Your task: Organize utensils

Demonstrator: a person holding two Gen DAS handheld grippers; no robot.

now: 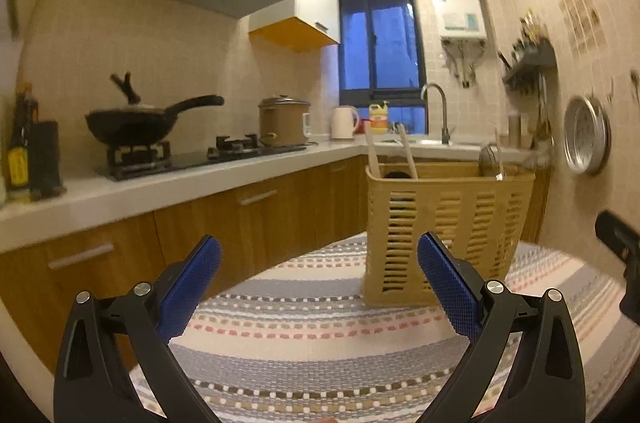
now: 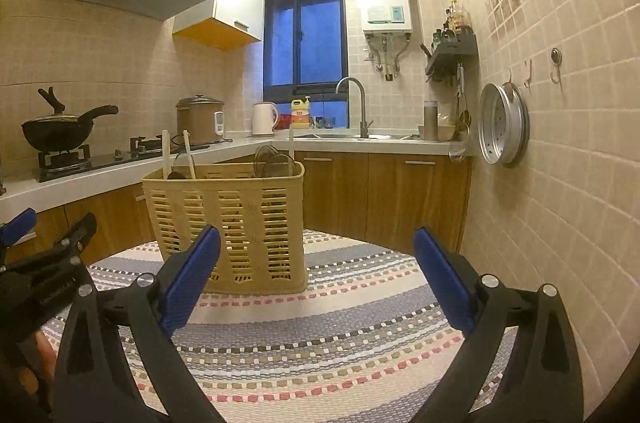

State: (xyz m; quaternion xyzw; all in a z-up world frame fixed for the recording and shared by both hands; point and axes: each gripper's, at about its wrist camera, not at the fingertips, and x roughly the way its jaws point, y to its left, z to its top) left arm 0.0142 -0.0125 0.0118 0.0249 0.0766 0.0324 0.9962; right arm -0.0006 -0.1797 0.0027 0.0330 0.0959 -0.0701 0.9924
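A tan slotted plastic basket [image 1: 444,235] stands upright on a striped woven cloth [image 1: 304,335]; it also shows in the right wrist view [image 2: 236,223]. Pale wooden handles [image 1: 408,151] and a metal strainer [image 1: 490,161] stick up out of it, as in the right wrist view, where handles [image 2: 188,153] and wire strainers [image 2: 274,159] rise above the rim. My left gripper [image 1: 318,255] is open and empty, short of the basket. My right gripper [image 2: 316,247] is open and empty, to the basket's right. The left gripper's body [image 2: 48,263] shows at the left edge.
The striped cloth [image 2: 320,343] covers the table. A white counter [image 1: 160,179] runs along the left with a stove and black wok [image 1: 132,125], a rice cooker [image 1: 284,121] and kettle. A sink tap [image 2: 356,103] stands at the back. A metal tray [image 2: 502,123] hangs on the right wall.
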